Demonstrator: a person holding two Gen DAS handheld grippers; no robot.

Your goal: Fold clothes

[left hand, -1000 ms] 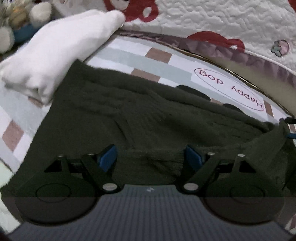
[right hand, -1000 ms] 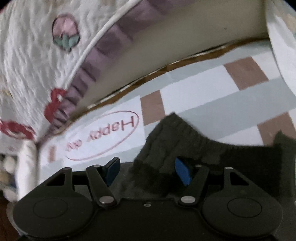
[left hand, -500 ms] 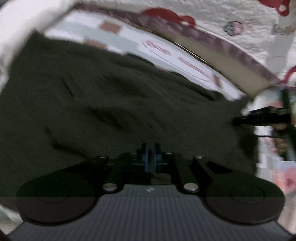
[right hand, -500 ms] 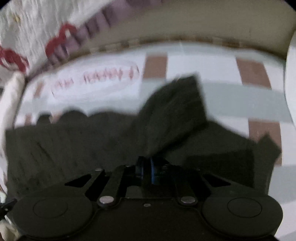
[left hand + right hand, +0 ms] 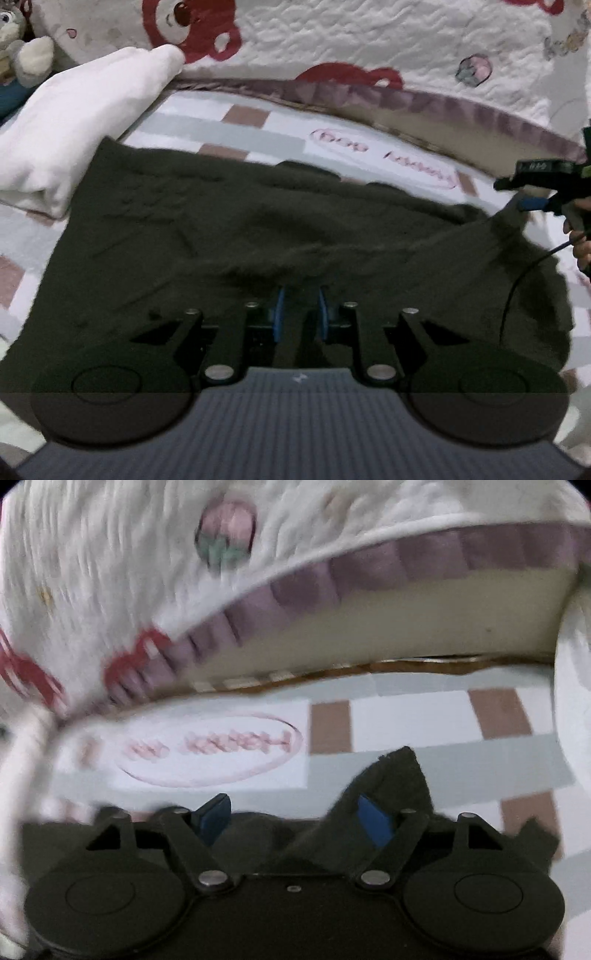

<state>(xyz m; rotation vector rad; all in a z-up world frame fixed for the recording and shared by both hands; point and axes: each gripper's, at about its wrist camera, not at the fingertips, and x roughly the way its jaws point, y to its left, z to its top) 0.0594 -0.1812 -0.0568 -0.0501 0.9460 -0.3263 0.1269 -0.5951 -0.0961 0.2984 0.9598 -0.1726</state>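
Note:
A dark green knit garment (image 5: pixel 229 229) lies spread over the checked bed sheet (image 5: pixel 236 129). My left gripper (image 5: pixel 300 314) sits low at its near edge. Its jaws are opening, and a ridge of the knit still fills the narrow gap between the blue pads (image 5: pixel 279 314). My right gripper (image 5: pixel 295 818) is opening wide over the garment's right end. A loose corner of the garment (image 5: pixel 399 775) stands up against its right pad (image 5: pixel 373 823), and nothing is pinched. The right gripper (image 5: pixel 535 184) also shows at the right edge of the left wrist view, held by a hand (image 5: pixel 580 236).
A folded white cloth (image 5: pixel 85 122) lies left of the garment. A quilt with red bears (image 5: pixel 369 48) and a purple border rises behind the sheet. A plush toy (image 5: pixel 22 48) sits at the far left. The sheet carries an oval print (image 5: pixel 210 746).
Both grippers closed on the garment's near edge and drew it up. The right gripper has since opened wide and let go; the left jaws have parted slightly.

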